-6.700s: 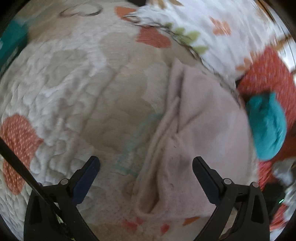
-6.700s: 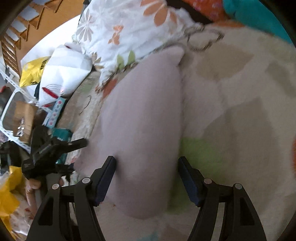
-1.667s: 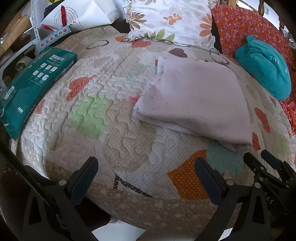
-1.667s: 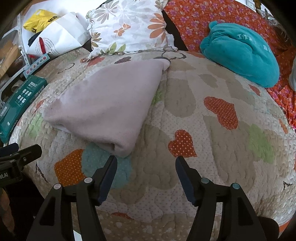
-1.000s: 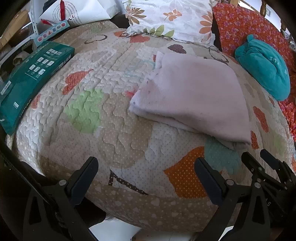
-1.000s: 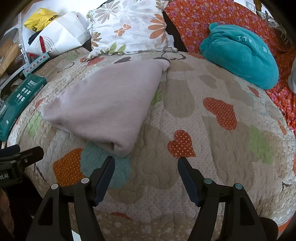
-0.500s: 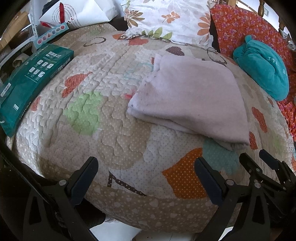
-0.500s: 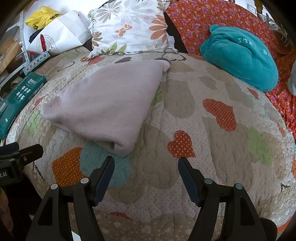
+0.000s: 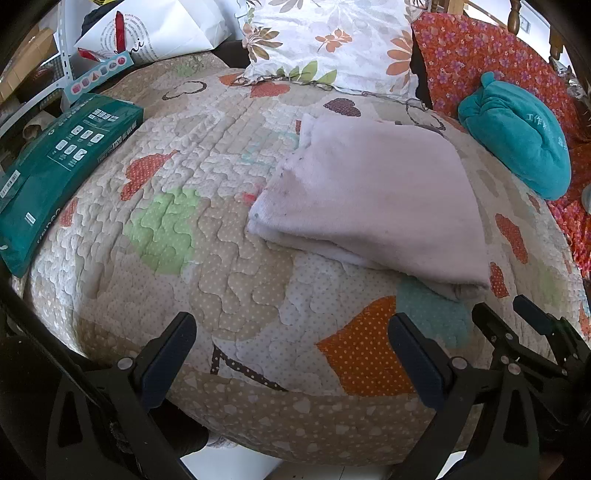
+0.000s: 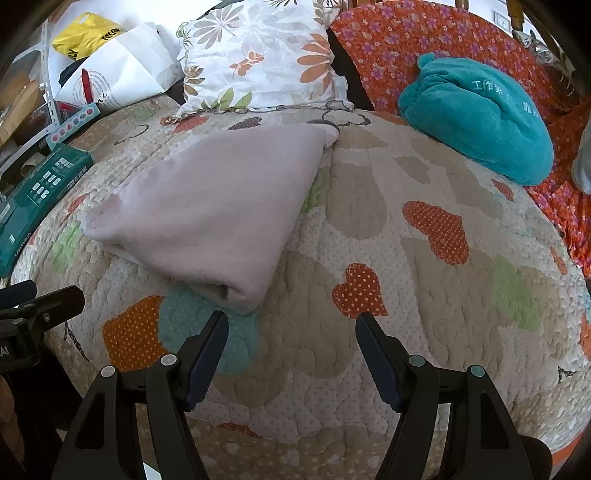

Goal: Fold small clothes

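A pale pink cloth [image 9: 373,199] lies folded flat in a rough rectangle on the quilted heart-patterned bed cover [image 9: 166,229]; it also shows in the right wrist view [image 10: 210,210]. My left gripper [image 9: 291,332] is open and empty, held back over the bed's near edge, short of the cloth. My right gripper [image 10: 291,328] is open and empty, just in front of the cloth's near right corner. The right gripper also shows at the lower right of the left wrist view [image 9: 517,325], and the left gripper at the left edge of the right wrist view [image 10: 40,299].
A green box [image 9: 55,162] lies at the bed's left edge. A floral pillow [image 9: 332,40] and a white paper bag [image 9: 155,33] stand behind. A teal bundled cloth [image 10: 476,114] rests on an orange flowered cover [image 10: 406,44] at the right.
Over the last seconds both grippers pulled back from the cloth to the bed's near edge. In the last second almost nothing moved.
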A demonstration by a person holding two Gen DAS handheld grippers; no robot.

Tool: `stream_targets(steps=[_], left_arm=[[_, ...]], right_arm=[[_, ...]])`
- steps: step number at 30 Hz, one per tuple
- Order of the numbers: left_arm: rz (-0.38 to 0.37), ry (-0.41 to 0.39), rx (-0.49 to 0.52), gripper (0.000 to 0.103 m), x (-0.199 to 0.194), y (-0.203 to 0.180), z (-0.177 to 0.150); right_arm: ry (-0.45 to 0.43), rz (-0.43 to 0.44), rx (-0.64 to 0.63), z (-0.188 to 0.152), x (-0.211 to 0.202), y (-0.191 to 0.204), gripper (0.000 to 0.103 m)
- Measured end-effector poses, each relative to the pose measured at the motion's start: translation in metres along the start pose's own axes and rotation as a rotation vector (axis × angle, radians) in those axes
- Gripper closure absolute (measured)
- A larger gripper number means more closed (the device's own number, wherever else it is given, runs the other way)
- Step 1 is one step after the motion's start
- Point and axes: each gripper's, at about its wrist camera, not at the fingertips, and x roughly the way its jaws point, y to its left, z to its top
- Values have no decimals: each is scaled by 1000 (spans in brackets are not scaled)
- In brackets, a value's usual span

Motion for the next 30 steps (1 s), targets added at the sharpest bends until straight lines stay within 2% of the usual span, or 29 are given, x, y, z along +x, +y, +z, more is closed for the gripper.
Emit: stream_targets(steps=[30], left_arm=[[-15, 62, 12, 0, 11, -4, -8]], right_arm=[[-2, -6, 16, -3, -1, 0, 26]])
